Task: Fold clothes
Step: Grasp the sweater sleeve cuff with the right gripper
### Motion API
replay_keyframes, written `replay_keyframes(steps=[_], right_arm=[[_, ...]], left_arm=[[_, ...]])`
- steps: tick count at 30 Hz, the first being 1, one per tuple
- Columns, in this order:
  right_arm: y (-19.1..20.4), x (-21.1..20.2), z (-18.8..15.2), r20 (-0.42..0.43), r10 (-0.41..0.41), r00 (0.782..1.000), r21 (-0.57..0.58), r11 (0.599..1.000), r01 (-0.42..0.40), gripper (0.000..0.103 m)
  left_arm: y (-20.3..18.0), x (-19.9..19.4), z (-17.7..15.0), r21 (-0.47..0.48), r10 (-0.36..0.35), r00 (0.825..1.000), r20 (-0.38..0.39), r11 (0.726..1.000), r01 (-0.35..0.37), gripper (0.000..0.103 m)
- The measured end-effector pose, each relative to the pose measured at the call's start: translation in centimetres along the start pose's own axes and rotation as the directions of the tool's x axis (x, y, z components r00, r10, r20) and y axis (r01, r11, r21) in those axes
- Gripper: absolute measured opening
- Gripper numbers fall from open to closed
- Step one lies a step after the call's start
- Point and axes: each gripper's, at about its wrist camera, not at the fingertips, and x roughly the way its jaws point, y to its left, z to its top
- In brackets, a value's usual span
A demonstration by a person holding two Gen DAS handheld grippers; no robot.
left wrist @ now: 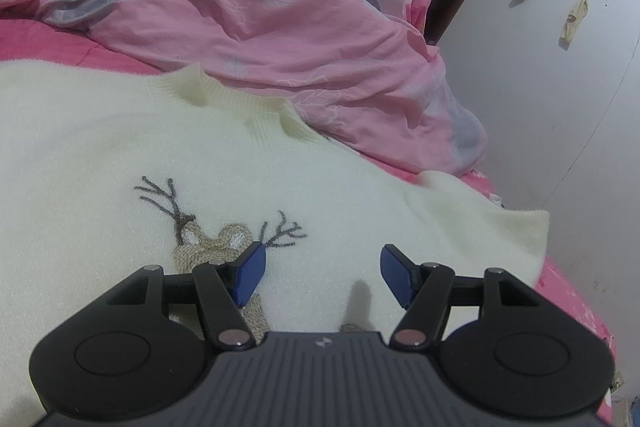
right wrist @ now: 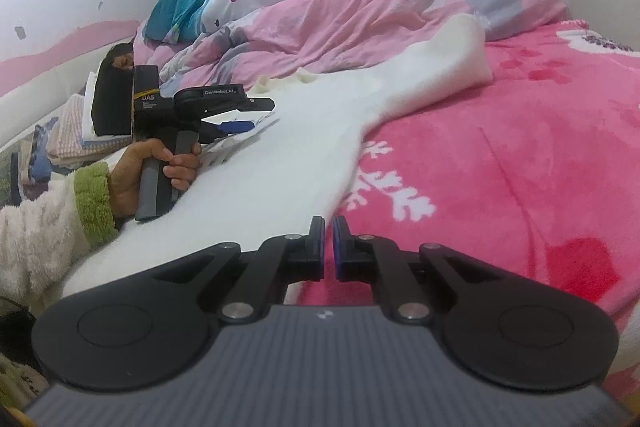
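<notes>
Right gripper (right wrist: 328,247) nearly shut, nothing visibly between the pads — sits at the sweater's (right wrist: 272,163) near edge, over the pink blanket (right wrist: 520,155). Left gripper (left wrist: 320,273) part-open, empty, hovering over the deer motif (left wrist: 212,251). Sweater lies flat on the bed, one sleeve (right wrist: 452,59) flung toward the rumpled duvet (right wrist: 360,7). Risk, as I judge it: closed pads miss the hem and snag blanket instead — fold drags crooked.

Black gripper (right wrist: 328,247), blue pads; fluffy cream sleeve (right wrist: 36,227), green cuff (right wrist: 94,203)
</notes>
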Motion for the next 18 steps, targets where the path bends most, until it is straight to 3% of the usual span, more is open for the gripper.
replay_keyframes(steps=[6,10,13,18], right_arm=[[-0.6,0.2,0.3,0.011,0.032,0.999,0.043,0.999,-0.033,0.005],[-2.8,-0.8,1.3,0.108,0.06,0.992,0.168,0.983,-0.078,0.007],[-5.2,-1.3,3.3,0.194,-0.005,0.981,0.253,0.967,-0.045,0.025],[-9.8,0.9,8.2,0.259,-0.076,0.963,0.365,0.931,-0.025,0.05]], left_arm=[[0.1,0.0,0.0,-0.003,-0.004,1.0,0.0,1.0,0.004,0.066],[0.1,0.0,0.0,-0.003,-0.004,1.0,0.001,1.0,0.004,0.066],[0.2,0.0,0.0,-0.006,-0.007,1.0,0.002,1.0,0.007,0.066],[0.4,0.0,0.0,-0.015,-0.014,1.0,0.004,1.0,0.014,0.066]])
